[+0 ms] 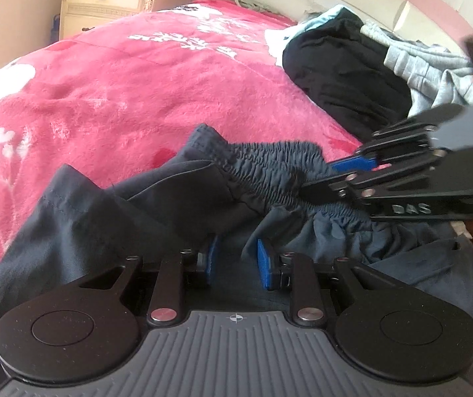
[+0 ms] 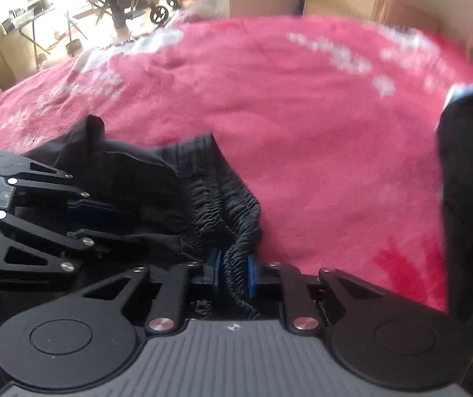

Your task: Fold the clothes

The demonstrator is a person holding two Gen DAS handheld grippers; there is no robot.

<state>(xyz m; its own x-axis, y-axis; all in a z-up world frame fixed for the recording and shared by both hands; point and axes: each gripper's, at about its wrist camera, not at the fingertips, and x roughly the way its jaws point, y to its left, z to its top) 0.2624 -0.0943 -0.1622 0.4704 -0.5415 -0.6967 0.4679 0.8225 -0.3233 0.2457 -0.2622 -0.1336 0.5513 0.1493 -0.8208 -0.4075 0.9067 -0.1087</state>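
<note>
Nearest the lens, left gripper point(image 1: 236, 258) with blue pads spread over the dark trousers point(image 1: 143, 205), pinching nothing; right gripper point(image 2: 233, 269) pressed together on the elastic waistband point(image 2: 223, 205). Trousers bunched at the near edge of the pink blanket point(image 1: 137, 76), beside a pile of other clothes point(image 1: 352, 76). Likely the laying-out step: calls for a second hold on the waistband, then pulling flat.

Two black two-finger grippers were in view: the left gripper point(image 1: 236, 258) at six o'clock and the right gripper point(image 1: 315, 178) at three o'clock. One dark navy elastic-waisted garment point(image 1: 170, 195) lay on one pink floral fleece blanket point(image 1: 137, 82). One heap of black and grey clothes point(image 1: 368, 76) sat at two o'clock, one cream wooden nightstand point(image 1: 104, 3) at eleven.
</note>
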